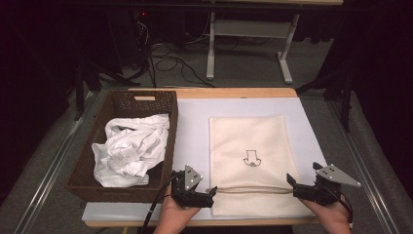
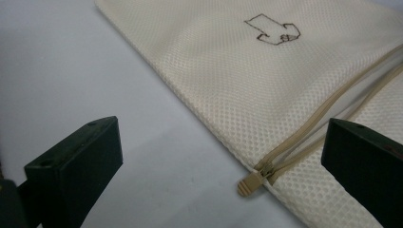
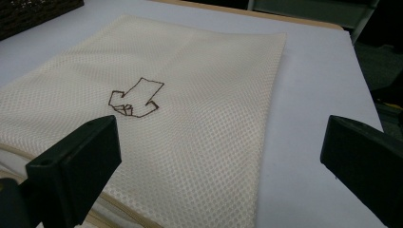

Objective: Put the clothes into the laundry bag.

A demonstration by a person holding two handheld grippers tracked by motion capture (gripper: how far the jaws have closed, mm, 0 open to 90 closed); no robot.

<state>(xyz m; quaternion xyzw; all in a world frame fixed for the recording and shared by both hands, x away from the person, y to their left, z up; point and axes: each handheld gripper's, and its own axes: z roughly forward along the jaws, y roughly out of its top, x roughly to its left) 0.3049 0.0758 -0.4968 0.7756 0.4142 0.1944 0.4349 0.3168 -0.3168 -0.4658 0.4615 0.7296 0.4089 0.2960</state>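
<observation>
2 hand-held grippers rest at the near edge of a table covered in a pale sheet. The left gripper has its 2 black jaws spread wide apart, grasping nothing; in the left gripper view they frame a tan zipper pull lying at the corner of a cream mesh laundry bag. The right gripper is likewise spread wide and holds nothing, sitting at the bag's opposite edge. The bag lies flat in the middle of the table, its zipper running across near the person's side and appearing closed. A small brown outline emblem is stitched on the bag; what it depicts is hard to make out. Left of the bag, just beside it, stands a dark woven basket holding a crumpled heap of white cloth. The person's hands are cut off at the bottom edge. Beyond the table, the room is dark, with cables and a white table frame on the floor.
</observation>
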